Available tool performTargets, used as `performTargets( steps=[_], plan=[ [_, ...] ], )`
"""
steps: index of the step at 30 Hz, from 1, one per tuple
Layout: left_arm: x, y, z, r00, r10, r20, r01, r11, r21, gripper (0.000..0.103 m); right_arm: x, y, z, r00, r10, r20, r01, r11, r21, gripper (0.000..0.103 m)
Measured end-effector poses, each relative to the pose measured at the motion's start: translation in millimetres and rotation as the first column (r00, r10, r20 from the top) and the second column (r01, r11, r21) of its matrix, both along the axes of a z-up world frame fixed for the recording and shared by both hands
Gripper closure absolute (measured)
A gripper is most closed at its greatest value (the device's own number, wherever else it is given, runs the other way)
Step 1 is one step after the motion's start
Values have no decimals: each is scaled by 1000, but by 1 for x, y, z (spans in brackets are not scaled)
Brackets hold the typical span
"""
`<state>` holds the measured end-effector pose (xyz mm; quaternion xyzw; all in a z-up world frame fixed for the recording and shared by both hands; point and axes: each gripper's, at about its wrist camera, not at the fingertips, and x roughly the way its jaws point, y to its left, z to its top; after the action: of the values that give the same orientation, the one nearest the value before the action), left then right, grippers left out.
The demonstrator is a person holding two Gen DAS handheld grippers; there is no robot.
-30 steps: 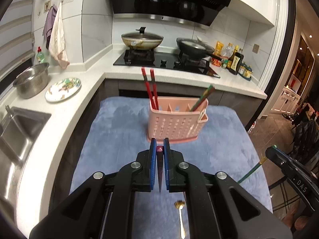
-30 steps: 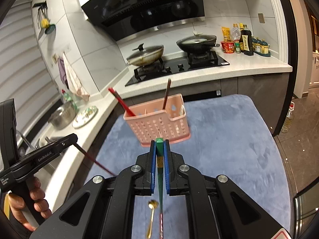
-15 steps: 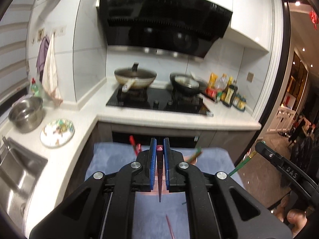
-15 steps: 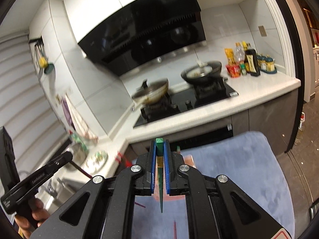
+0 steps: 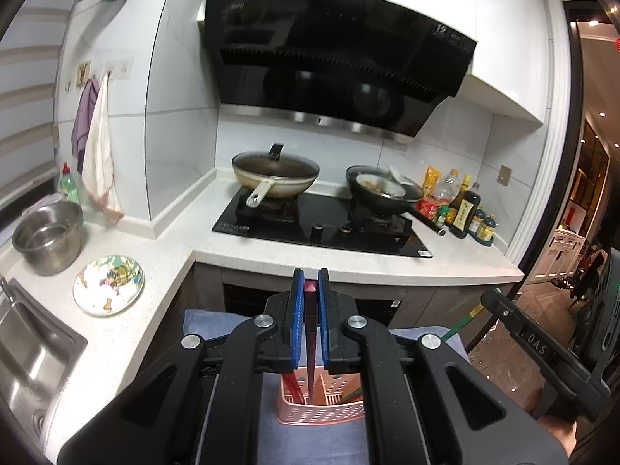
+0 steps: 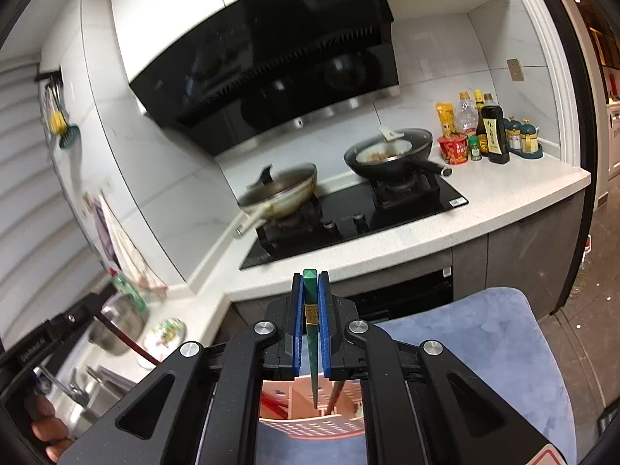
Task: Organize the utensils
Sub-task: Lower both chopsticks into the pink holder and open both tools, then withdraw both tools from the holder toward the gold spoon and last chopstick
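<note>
Both tools are being raised over the rack (image 5: 321, 403): left tool (image 5: 309, 310) is being kept clamped on a red chopstick (image 5: 310, 352), right tool (image 6: 310, 314) on a green chopstick (image 6: 312, 352). Next, tips are probably being lowered into compartments.

"DAS" on the right tool (image 5: 542, 352); "12" on the hood (image 6: 271, 58).

Each gripper, left (image 5: 309, 290) and right (image 6: 310, 290), has matte black angular arms, round silver screws, and blue ribbed pads (image 5: 297, 310) lining its fingers.
</note>
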<state>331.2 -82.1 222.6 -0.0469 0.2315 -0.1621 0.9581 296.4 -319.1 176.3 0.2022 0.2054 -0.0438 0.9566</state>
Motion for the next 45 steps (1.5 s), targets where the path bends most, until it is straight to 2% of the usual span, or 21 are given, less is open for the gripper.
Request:
performTargets(
  steps=[9, 19, 20, 23, 25, 45],
  plan=[
    [20, -4, -36, 998, 1, -68, -1, 1000, 13, 96, 15, 12, -36, 996, 32, -83, -33, 999, -15, 96],
    [23, -2, -46, 994, 15, -108, -15, 1000, -7, 95, 16, 19, -49, 991, 36, -130, -41, 999, -34, 94],
    [23, -1, -45, 994, 20, -104, -21, 1000, -7, 94, 14, 19, -48, 992, 26, -121, -32, 999, -42, 90],
    [21, 1, -45, 994, 35, -99, -35, 999, -2, 73, 12, 20, -46, 993, 21, -117, -26, 999, -39, 85],
    [19, 3, -44, 995, 40, -97, -41, 999, -8, 69, 9, 20, -44, 994, 19, -111, -23, 999, -36, 84],
    [-12, 16, -53, 992, 56, -114, -55, 998, 12, 67, -36, 32, -44, 993, 49, -105, -53, 998, -35, 83]
  ],
)
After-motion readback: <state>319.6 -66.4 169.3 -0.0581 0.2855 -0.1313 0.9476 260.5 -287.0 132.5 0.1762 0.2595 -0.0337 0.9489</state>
